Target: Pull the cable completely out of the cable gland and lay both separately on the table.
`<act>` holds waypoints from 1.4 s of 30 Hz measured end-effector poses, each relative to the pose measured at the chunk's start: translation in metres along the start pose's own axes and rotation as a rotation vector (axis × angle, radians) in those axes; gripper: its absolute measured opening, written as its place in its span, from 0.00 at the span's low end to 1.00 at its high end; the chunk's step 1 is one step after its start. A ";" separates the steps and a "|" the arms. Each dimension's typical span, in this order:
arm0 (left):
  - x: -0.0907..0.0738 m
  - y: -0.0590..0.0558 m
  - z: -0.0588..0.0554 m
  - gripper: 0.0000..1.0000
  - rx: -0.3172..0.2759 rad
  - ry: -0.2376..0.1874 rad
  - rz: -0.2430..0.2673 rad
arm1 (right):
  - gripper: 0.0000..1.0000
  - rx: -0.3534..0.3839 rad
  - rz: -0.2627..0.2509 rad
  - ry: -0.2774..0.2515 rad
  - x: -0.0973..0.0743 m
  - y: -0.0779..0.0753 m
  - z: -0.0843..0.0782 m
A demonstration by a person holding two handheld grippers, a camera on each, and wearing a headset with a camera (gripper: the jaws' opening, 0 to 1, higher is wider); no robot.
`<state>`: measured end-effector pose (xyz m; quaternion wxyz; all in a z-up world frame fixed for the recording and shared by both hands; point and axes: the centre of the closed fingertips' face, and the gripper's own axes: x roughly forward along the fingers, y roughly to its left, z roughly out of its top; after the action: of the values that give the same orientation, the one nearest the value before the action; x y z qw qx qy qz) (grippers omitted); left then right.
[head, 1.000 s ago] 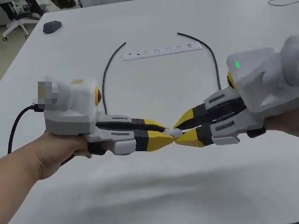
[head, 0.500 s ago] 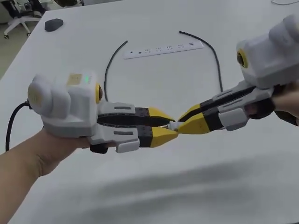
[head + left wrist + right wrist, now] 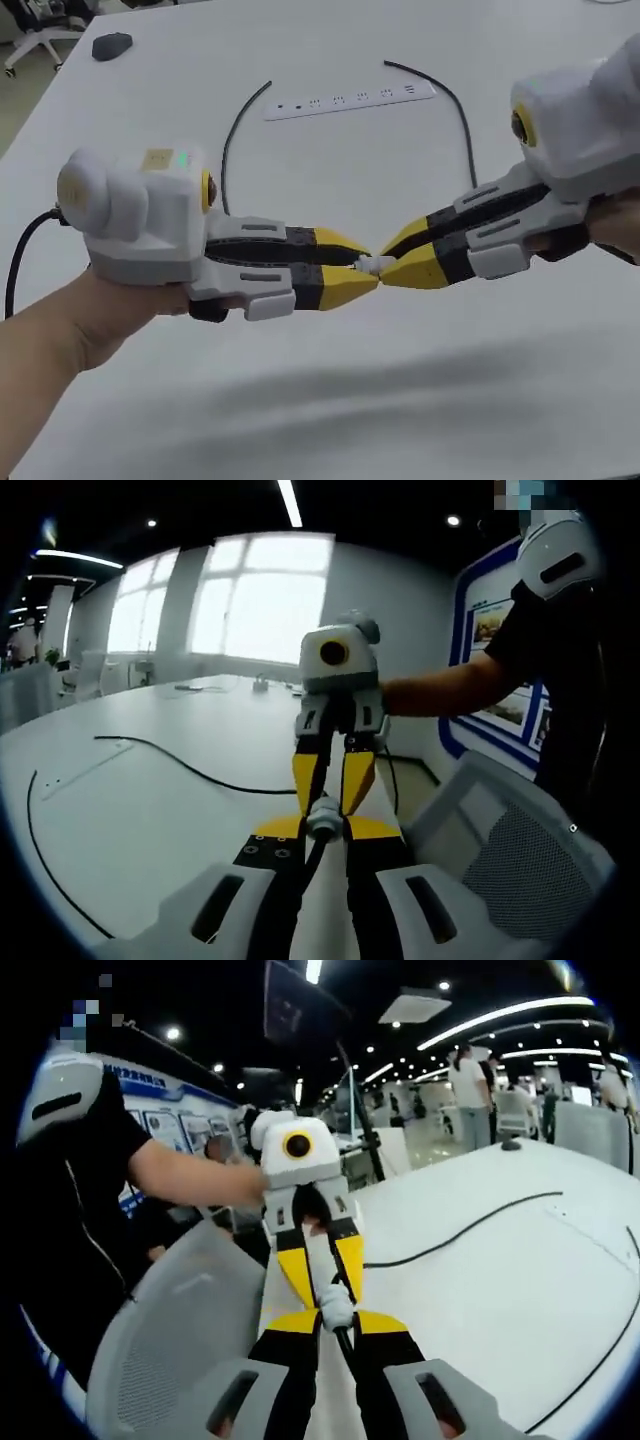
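My head view looks down, close, over the white table [image 3: 330, 160]. Each gripper view faces the other along its own jaws (nearly nose to nose); all three share the white cable gland [image 3: 368, 265].

Both gripper shells read as moulded plastic on my feed. The left gripper [image 3: 368, 264] and right gripper [image 3: 388, 265] have matt white-grey housings, matt black mid-sections, and yellow tips with a faint satin sheen. The cable gland [image 3: 323, 818] looks like pale plastic, smooth and slightly glossy. The cable [image 3: 345, 1340] has a black matt sheath, rubbery-looking. The table [image 3: 330, 400] has a smooth white top, matt, with soft shadows and no hard glare. The power strip [image 3: 350, 100] is hard white plastic. A loose lead [image 3: 226, 160] and a second lead [image 3: 466, 135] have black matt jackets. The chair [image 3: 520, 850] has a grey mesh back, woven-looking, in a smooth pale frame.
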<state>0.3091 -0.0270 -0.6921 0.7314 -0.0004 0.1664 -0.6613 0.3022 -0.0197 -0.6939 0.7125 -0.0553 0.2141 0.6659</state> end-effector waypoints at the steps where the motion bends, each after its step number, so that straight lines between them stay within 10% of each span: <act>1: 0.000 0.001 0.001 0.15 0.003 -0.004 0.003 | 0.07 -0.021 -0.011 -0.007 0.000 0.000 0.001; 19: 0.002 0.001 -0.007 0.15 -0.036 0.017 0.007 | 0.07 -0.290 -0.052 0.078 0.008 0.005 -0.005; 24: 0.001 0.000 -0.006 0.15 -0.029 0.018 0.010 | 0.08 -0.153 -0.056 0.083 0.005 0.001 -0.006; 42: 0.001 -0.006 -0.013 0.15 0.018 0.057 0.032 | 0.00 -0.139 -0.089 0.145 0.001 0.002 -0.024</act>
<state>0.3007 -0.0259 -0.7033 0.7369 0.0277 0.1813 -0.6506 0.2947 -0.0277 -0.7156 0.7185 -0.1620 0.2156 0.6412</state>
